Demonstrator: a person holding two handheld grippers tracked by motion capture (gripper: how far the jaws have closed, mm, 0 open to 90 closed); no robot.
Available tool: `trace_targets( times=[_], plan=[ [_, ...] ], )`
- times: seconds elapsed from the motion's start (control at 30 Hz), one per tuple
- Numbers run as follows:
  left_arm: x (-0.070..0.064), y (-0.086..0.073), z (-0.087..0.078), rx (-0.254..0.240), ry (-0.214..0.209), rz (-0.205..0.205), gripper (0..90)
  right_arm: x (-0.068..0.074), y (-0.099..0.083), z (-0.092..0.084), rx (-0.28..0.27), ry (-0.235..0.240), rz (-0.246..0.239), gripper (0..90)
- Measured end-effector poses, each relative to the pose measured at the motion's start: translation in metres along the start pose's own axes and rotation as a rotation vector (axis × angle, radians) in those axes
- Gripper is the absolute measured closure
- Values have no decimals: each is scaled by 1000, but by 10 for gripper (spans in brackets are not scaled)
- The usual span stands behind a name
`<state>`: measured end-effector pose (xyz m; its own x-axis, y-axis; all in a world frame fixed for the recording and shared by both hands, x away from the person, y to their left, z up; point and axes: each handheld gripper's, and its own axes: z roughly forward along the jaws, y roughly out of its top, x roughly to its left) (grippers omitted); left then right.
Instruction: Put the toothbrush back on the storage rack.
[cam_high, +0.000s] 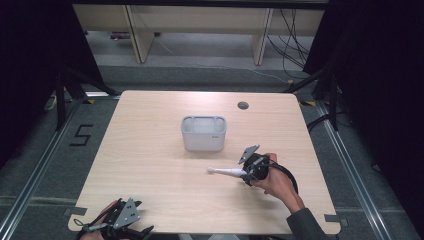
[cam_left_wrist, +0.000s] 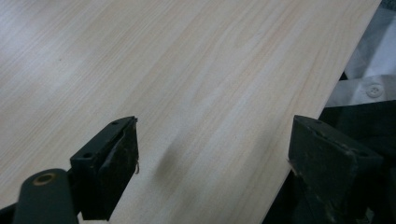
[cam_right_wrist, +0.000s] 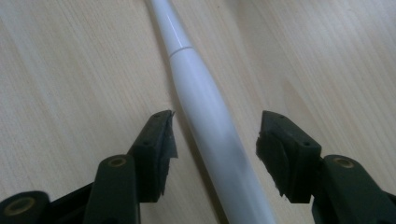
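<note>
A white toothbrush-like wand lies flat on the wooden table, in front of a white bin. My right gripper is at the wand's right end, held by a hand. In the right gripper view its black jaws straddle the thick white handle with a gap on each side, so the right gripper is open around it and the pads do not touch. My left gripper rests at the table's near left corner. It stands open over bare wood.
The bin sits mid-table. A round cable hole lies near the far edge. In the left gripper view the table's edge runs past the jaw on the right, with a person's shirt beyond it. Dark curtains flank the table.
</note>
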<state>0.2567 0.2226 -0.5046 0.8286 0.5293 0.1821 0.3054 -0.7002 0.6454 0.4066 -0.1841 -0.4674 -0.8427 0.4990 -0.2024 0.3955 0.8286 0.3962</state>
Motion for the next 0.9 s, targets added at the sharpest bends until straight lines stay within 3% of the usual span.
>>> trace_targets(
  times=[0.1,0.13,0.3,0.37,0.43,0.53,0.63,0.77,0.8,0.83,0.9],
  plan=[
    [-1,0,0,-4,3,-5,159,-1,2,3,9,4,-2,473],
    [-2,0,1,-9,2,-19,159,-1,4,6,17,10,-22,488],
    [0,0,0,4,1,5,159,-1,8,10,34,19,-40,505],
    [-2,0,1,-8,0,-12,159,2,11,11,57,13,-18,515],
    [0,0,0,2,-4,-2,159,-2,13,14,52,24,-63,523],
    [-2,0,1,-8,-1,-11,159,-4,13,18,79,50,-18,562],
    [0,0,0,2,-5,-1,159,-6,13,20,88,53,-25,574],
    [-2,0,2,-11,-4,-18,159,-5,12,19,102,58,-30,635],
    [0,0,1,4,-7,-2,159,-5,12,19,104,63,-34,648],
    [0,0,1,3,-6,-3,159,-5,12,19,102,72,-57,659],
    [-1,0,1,-1,-6,-1,159,-3,12,18,115,73,-44,661]
  ],
)
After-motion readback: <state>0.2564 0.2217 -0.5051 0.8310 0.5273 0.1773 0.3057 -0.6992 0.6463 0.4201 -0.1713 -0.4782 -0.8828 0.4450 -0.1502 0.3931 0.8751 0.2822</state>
